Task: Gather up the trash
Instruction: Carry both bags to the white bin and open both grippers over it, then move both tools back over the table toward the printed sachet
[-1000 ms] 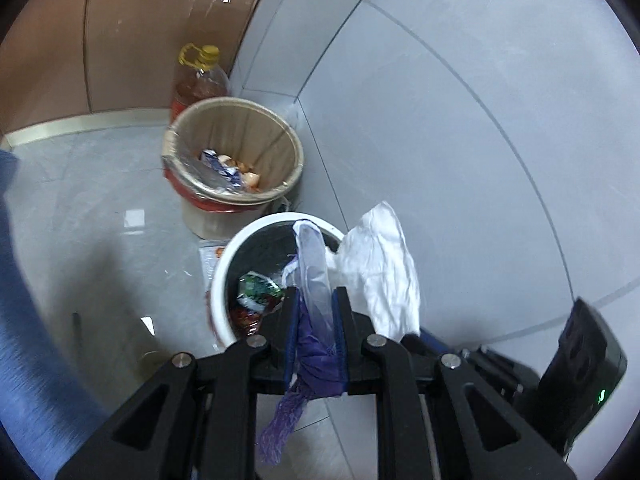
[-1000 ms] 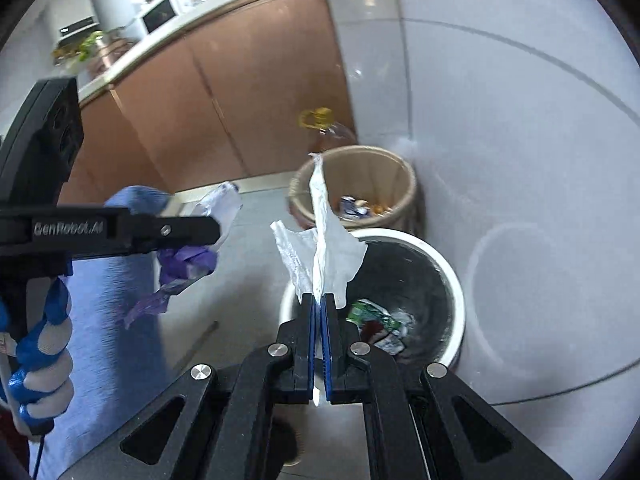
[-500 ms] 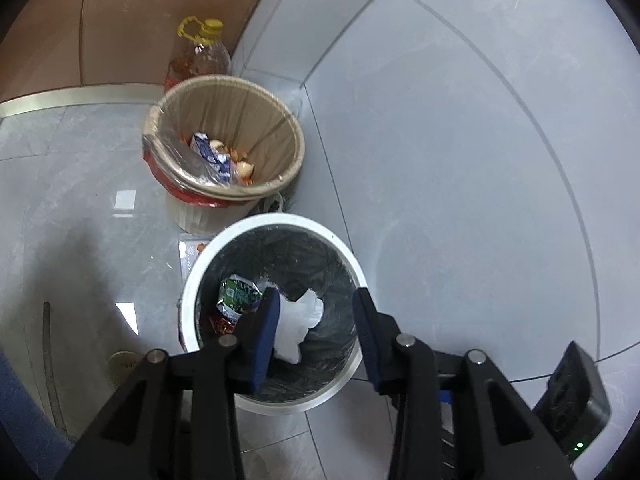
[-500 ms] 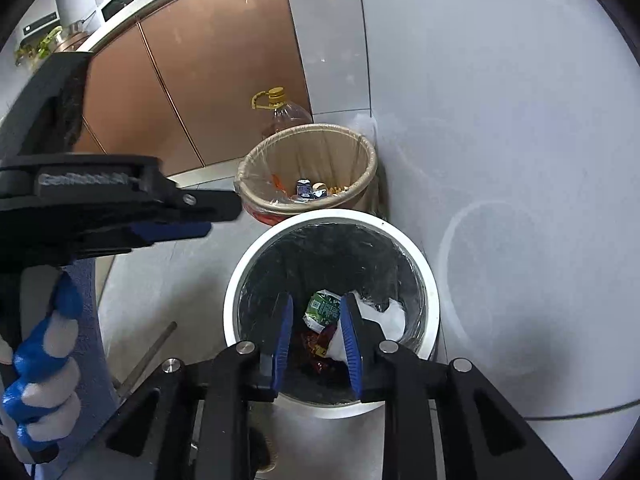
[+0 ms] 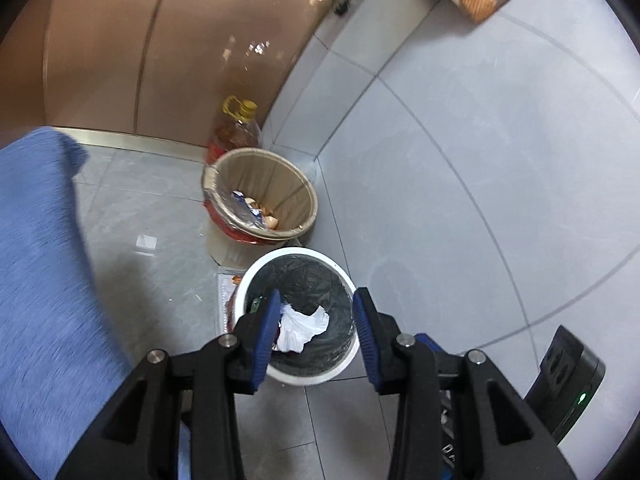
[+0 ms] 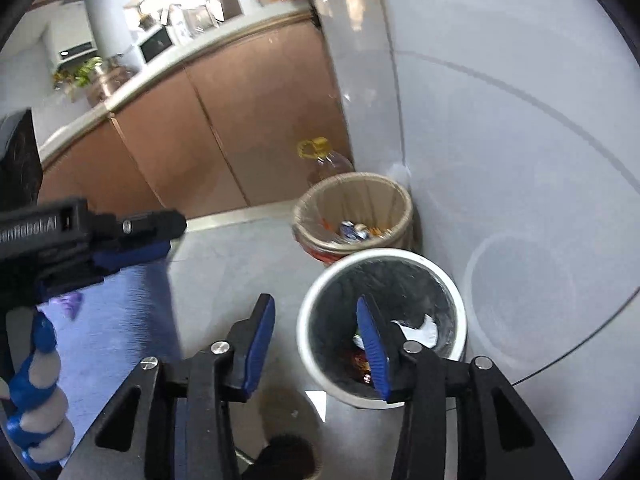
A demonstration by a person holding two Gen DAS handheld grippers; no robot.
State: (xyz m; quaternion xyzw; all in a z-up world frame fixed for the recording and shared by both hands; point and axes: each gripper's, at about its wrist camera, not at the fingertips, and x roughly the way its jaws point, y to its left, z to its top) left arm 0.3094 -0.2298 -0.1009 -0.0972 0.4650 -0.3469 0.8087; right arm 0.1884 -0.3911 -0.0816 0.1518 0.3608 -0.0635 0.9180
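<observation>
Grey tiled floor (image 5: 160, 208), white bin (image 5: 298, 376) holding crumpled paper (image 5: 300, 326), perhaps tissue

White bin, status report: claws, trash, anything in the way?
Left claw open, empty. Right claw opening, nothing between its jaws. White paper lies inside the white bin. Nothing blocking the bin.

Your left tongs (image 5: 316, 300) stand parted and empty, angled downward; your right tongs (image 6: 316, 310) are opening, nothing between them.
</observation>
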